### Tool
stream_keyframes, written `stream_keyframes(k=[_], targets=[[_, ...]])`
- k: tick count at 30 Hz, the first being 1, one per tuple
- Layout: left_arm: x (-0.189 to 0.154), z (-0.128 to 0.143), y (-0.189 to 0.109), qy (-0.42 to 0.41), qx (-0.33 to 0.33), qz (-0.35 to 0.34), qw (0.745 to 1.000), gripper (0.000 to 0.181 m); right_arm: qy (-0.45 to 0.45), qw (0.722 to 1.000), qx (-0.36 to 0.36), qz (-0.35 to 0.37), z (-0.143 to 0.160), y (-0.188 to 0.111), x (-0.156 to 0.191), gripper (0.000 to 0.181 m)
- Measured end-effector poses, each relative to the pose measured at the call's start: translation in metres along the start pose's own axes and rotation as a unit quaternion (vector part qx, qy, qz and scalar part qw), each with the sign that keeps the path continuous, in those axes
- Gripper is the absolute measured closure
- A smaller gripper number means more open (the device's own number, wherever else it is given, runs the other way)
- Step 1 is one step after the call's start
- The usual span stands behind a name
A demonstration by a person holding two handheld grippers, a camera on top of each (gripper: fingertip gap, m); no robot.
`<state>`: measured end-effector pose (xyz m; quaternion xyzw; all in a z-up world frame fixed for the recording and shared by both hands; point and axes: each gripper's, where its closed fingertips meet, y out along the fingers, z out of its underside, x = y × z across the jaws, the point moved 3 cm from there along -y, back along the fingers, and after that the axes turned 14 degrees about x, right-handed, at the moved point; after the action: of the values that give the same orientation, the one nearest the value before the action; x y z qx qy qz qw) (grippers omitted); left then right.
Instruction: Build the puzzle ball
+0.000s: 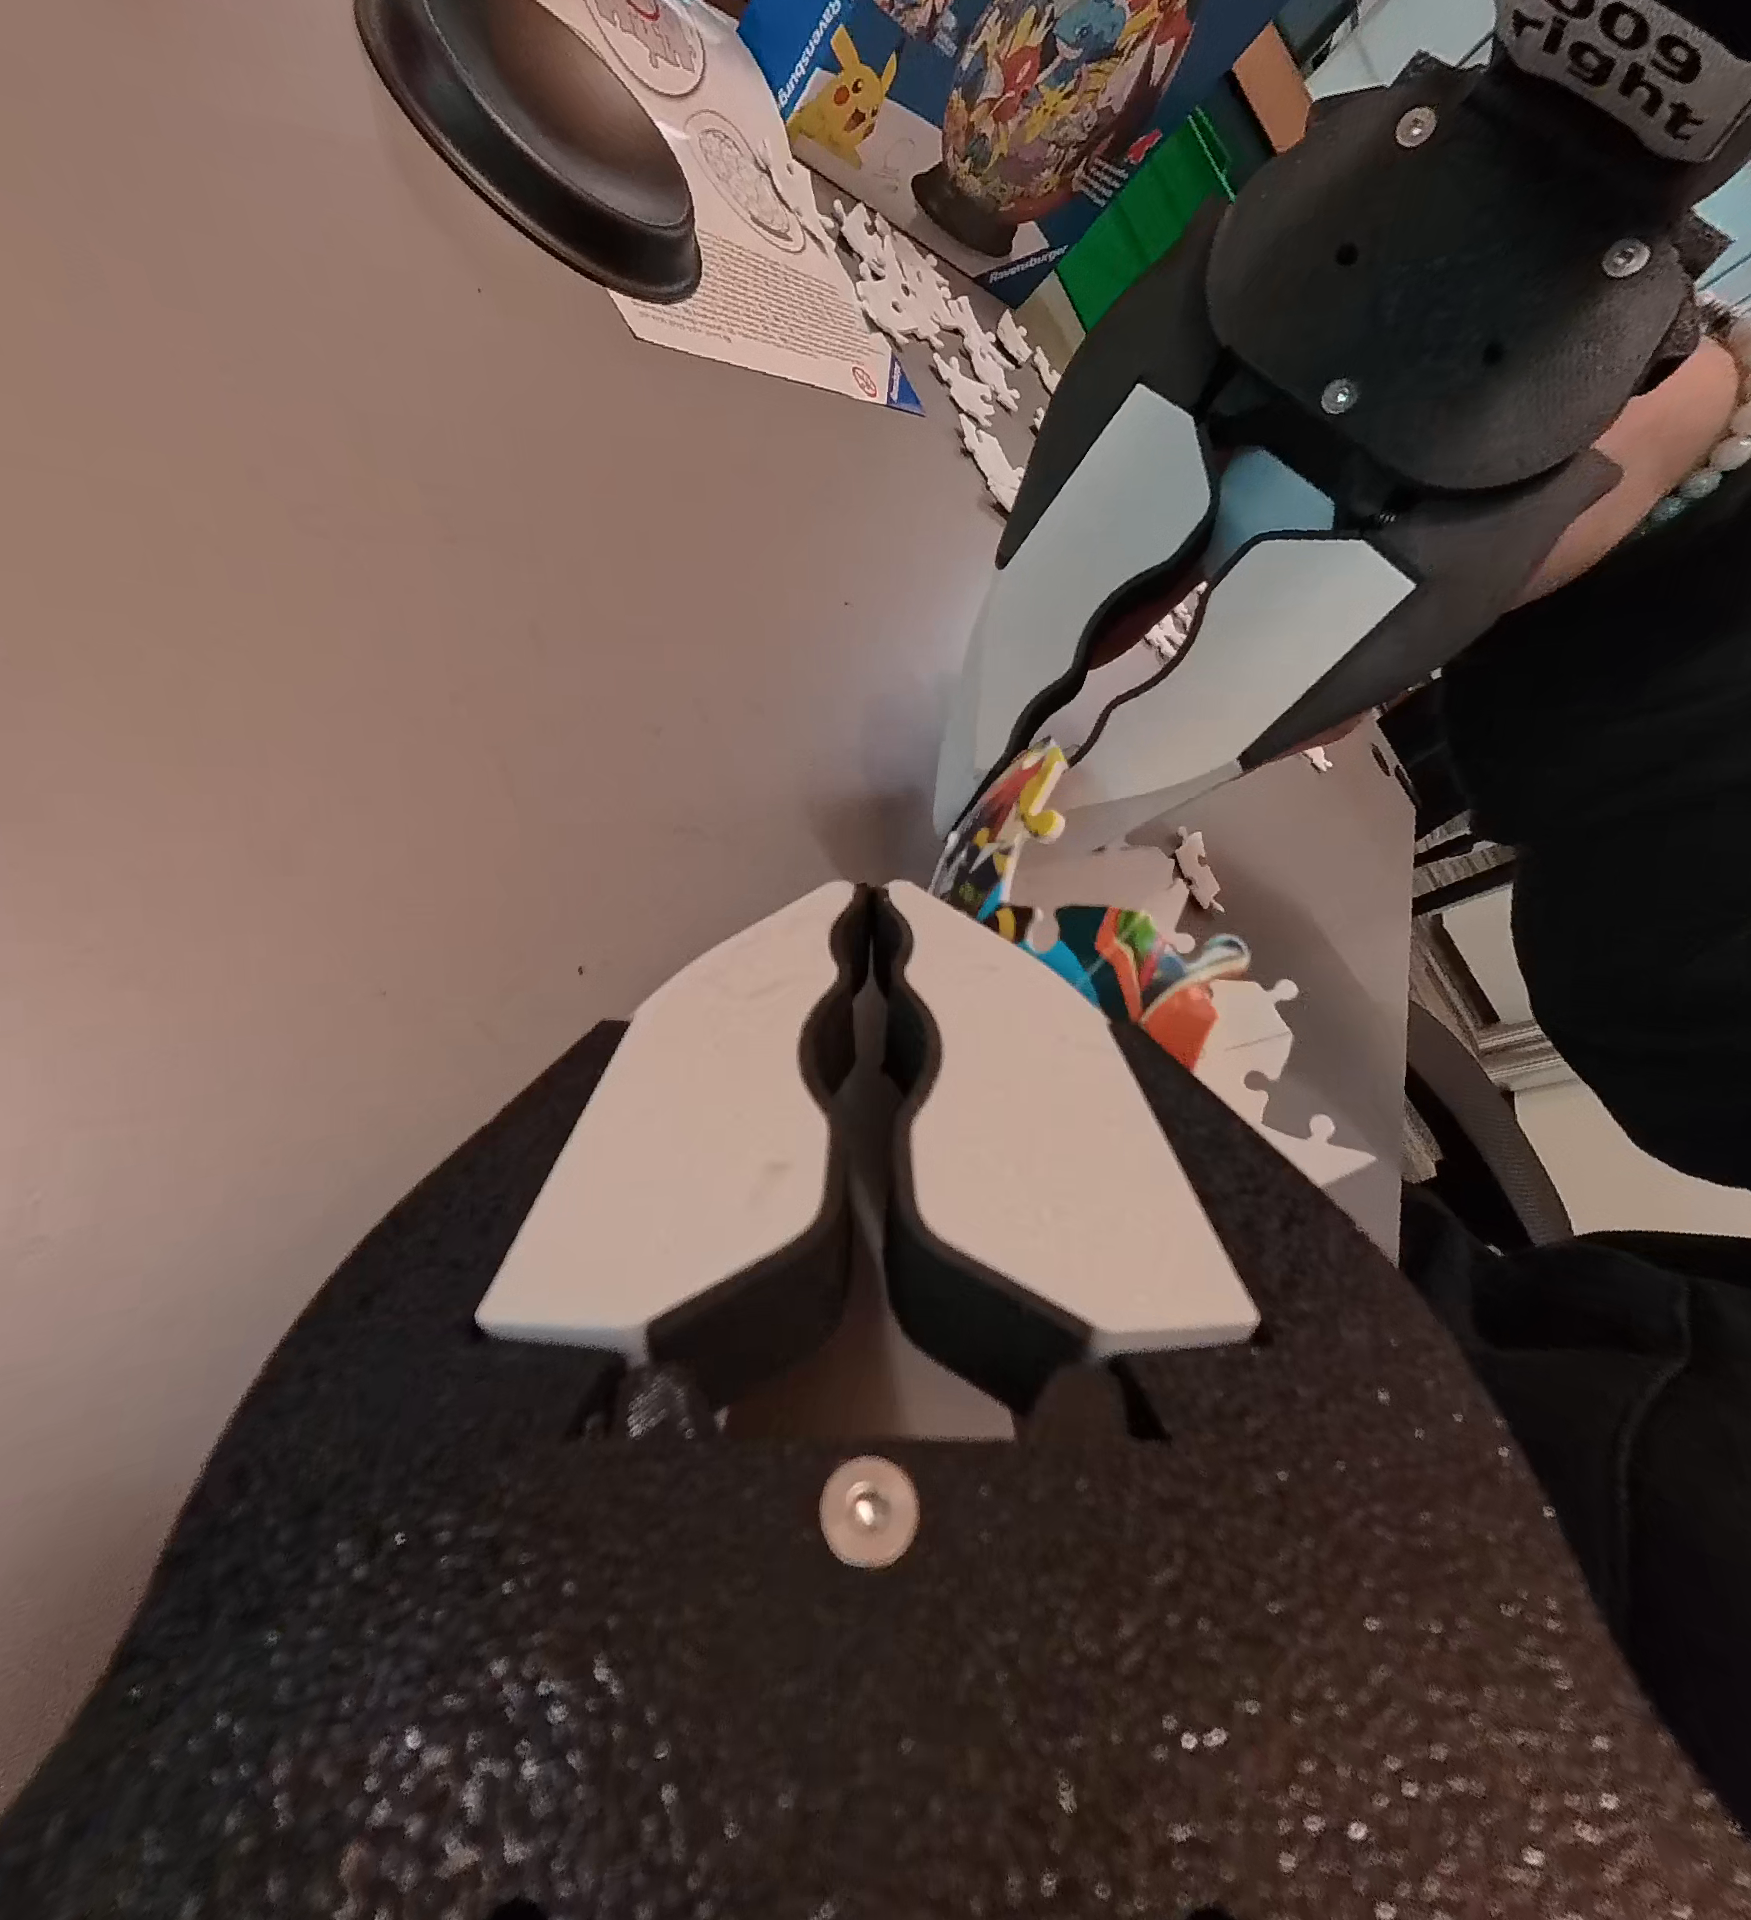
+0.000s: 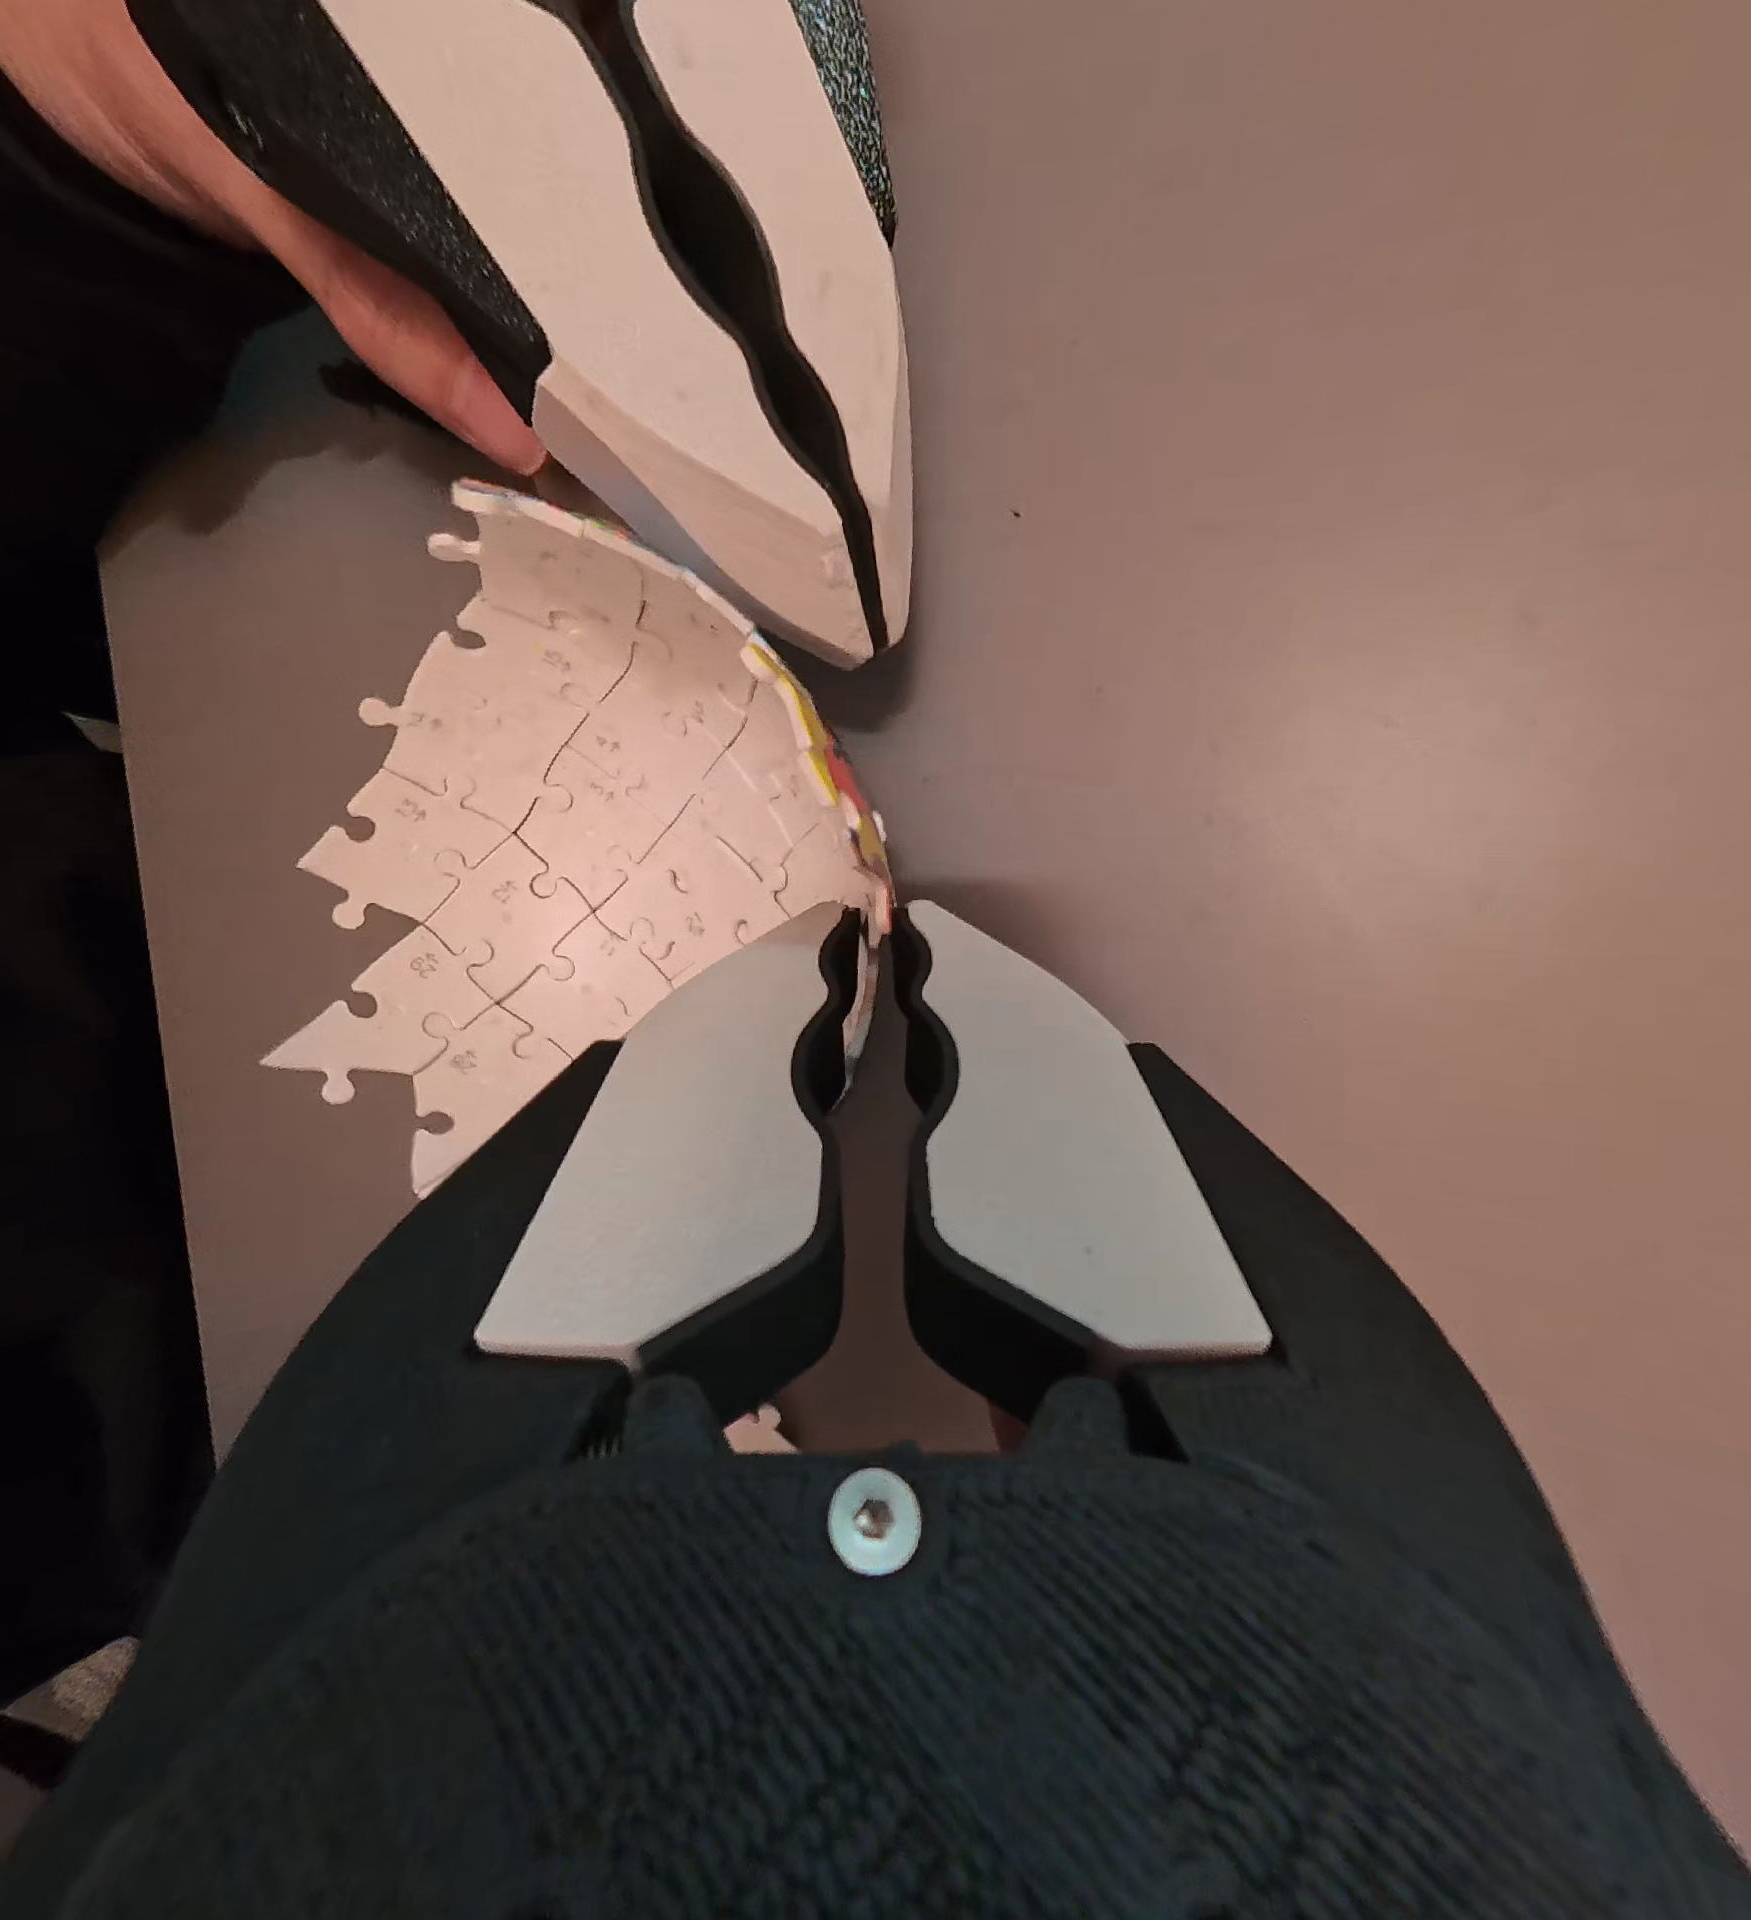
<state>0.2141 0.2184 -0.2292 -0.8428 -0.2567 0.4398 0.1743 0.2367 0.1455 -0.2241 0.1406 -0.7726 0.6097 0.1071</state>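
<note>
The left gripper (image 1: 869,896) has its fingers pressed together with nothing between them. Only its view shows the loose white pieces (image 1: 938,312) and the box (image 1: 1006,114) far back on the table (image 1: 331,727). The right gripper (image 2: 879,914) pinches the edge of the curved puzzle part (image 2: 580,821); only its view shows the white inside.
</note>
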Motion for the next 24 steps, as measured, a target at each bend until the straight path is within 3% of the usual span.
stream_keyframes(k=[24], targets=[[-0.0092, 0.0008, 0.0003, 0.018, 0.003, 0.044, 0.999, 0.181, -0.013, 1.000, -0.009, -0.012, -0.0037, -0.0019, 0.0019, 0.176]])
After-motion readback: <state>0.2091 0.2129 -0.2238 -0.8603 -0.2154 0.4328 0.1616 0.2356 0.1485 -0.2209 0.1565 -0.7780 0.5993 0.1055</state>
